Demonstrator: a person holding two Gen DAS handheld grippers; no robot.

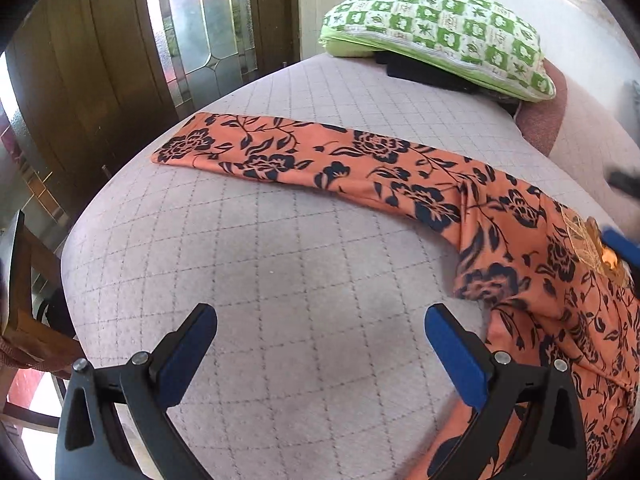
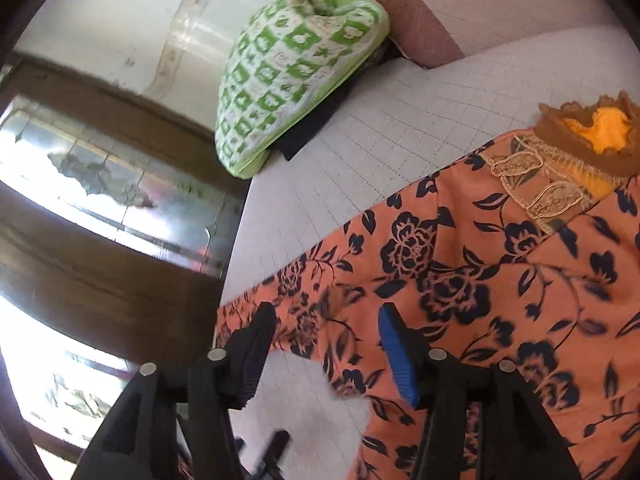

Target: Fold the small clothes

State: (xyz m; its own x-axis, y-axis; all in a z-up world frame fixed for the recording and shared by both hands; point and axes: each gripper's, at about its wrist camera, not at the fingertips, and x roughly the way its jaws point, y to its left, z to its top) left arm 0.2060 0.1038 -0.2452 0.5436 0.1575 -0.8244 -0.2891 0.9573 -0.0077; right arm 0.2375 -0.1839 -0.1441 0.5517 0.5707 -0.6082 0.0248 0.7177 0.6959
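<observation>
An orange garment (image 1: 400, 168) with a dark floral print lies on the quilted grey bed (image 1: 280, 248). One long sleeve stretches left toward the bed's edge, and the body is bunched at the right. Its neckline (image 2: 560, 168) has gold embroidery and a brown-and-yellow lace trim. My left gripper (image 1: 320, 314) hangs open over bare quilt just left of the garment's body, with nothing between its fingers. My right gripper (image 2: 326, 310) is open above the sleeve near the bed's edge, its pads clear of the cloth. A blurred blue finger (image 1: 619, 242) of it shows by the neckline in the left wrist view.
A green-and-white checked pillow (image 1: 440, 36) lies at the bed's far end on a dark flat object (image 1: 424, 74). A pink bolster (image 2: 408, 16) lies beside it. A wooden door with leaded glass (image 1: 200, 20) stands past the bed's left edge, with wooden furniture (image 1: 24, 304) low at the left.
</observation>
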